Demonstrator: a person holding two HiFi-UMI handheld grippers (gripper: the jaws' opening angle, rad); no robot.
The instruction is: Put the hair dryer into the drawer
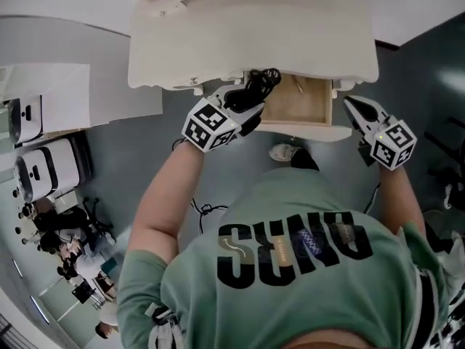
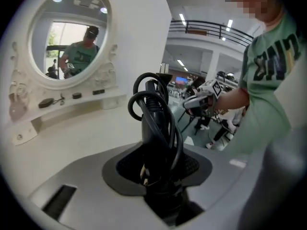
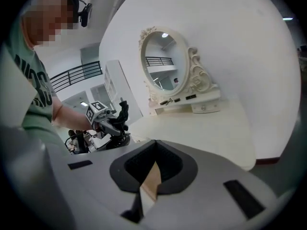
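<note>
A black hair dryer (image 1: 256, 87) with its cord wound round it sits in my left gripper (image 1: 243, 111), which is shut on its handle. In the left gripper view the hair dryer (image 2: 153, 123) stands up between the jaws of the left gripper (image 2: 157, 150). It hangs at the left corner of the open wooden drawer (image 1: 305, 99) of the cream dressing table (image 1: 218, 42). My right gripper (image 1: 357, 113) is just right of the drawer, with its tips together and nothing held. The right gripper view shows the right gripper (image 3: 154, 147) with the left gripper (image 3: 112, 123) beyond.
An oval ornate mirror (image 2: 67, 37) stands on the table top, with small items on its shelf. On the grey floor lie a white shoe (image 1: 283, 151) and a black cable (image 1: 207, 209). White machines (image 1: 43, 166) stand at the left.
</note>
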